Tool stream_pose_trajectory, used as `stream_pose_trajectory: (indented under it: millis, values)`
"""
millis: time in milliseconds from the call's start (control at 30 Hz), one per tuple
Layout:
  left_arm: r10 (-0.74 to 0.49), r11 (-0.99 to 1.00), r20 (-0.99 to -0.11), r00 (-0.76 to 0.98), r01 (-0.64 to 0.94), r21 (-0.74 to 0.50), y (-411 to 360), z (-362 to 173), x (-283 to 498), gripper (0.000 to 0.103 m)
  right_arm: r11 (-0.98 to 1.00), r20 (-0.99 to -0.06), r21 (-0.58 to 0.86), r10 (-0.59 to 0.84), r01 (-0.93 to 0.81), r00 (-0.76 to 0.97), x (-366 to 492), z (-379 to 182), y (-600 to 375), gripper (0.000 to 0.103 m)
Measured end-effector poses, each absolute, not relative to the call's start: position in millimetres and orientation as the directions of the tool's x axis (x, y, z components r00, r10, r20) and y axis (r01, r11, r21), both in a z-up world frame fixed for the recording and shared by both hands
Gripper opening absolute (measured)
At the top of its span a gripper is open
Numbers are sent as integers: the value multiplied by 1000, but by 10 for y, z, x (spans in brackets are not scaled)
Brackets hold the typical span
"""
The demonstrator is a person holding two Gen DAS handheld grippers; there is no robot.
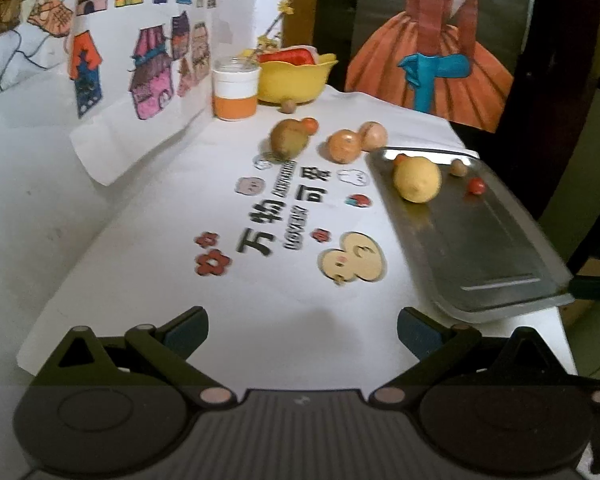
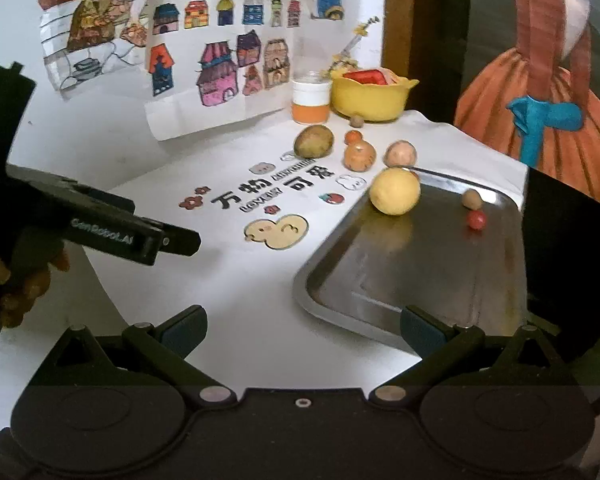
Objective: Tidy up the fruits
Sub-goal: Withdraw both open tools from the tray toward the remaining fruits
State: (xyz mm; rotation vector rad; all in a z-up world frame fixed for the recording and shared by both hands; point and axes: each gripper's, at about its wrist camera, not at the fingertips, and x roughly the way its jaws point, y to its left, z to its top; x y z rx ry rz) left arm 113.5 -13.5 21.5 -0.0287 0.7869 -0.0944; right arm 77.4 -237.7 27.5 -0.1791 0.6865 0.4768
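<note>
Fruit on tray: yellow round lemon-like fruit (image 2: 395, 191) at the far left corner of the shallow rectangular steel tray (image 2: 420, 280); small brown nut-like ball (image 2: 471, 199) and small red cherry-like ball (image 2: 476, 220) further right, apart from each other.
Fruit off tray: greenish-brown oval kiwi-like fruit (image 2: 313, 141), tiny orange ball (image 2: 353, 136), speckled orange fruit (image 2: 359, 156) and pale pink round fruit (image 2: 400, 153), all just beyond the tray's far edge; one more small brown ball (image 2: 356, 121) beside the yellow plastic bowl (image 2: 370, 100).
Left gripper (image 1: 302, 330): jaws wide apart, empty, hovering over the near tabletop, well short of the fruit.
Right gripper (image 2: 302, 330): jaws wide apart, empty, over the tray's near edge.
Risk, rolling: round fruit on smooth steel likely to roll if the tray is nudged; low rim gives little stop.
Risk, overhang: tray's right side appears close to the tabletop edge; a downward push there could tip it.
Risk, crowding: loose fruits sit close together, so a wide approach could knock a neighbour away.
Risk, small pieces: tiny balls may squirt out of a closing grip.
Risk, clutter: orange-and-white jar (image 2: 310, 100) near the far fruit, easy to bump.
Surface: white tabletop (image 2: 236, 280) with a printed sheet of cartoon stickers and dark characters.
Room: children's drawings of coloured houses propped behind; painting of an orange dress on the right; dim light.
</note>
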Motion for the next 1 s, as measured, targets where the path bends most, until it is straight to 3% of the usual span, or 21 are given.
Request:
stream_pose_trajectory:
  millis: [667, 1000]
  values:
    - [-54, 998, -658, 751, 14, -66, 87, 377, 1949, 102, 863, -601, 26, 417, -504, 682, 1622, 473, -2377, 102]
    - [-68, 997, -639, 766, 26, -75, 27, 364, 2465, 102, 858, -578, -60, 387, -511, 718, 2258, 547, -2297, 102]
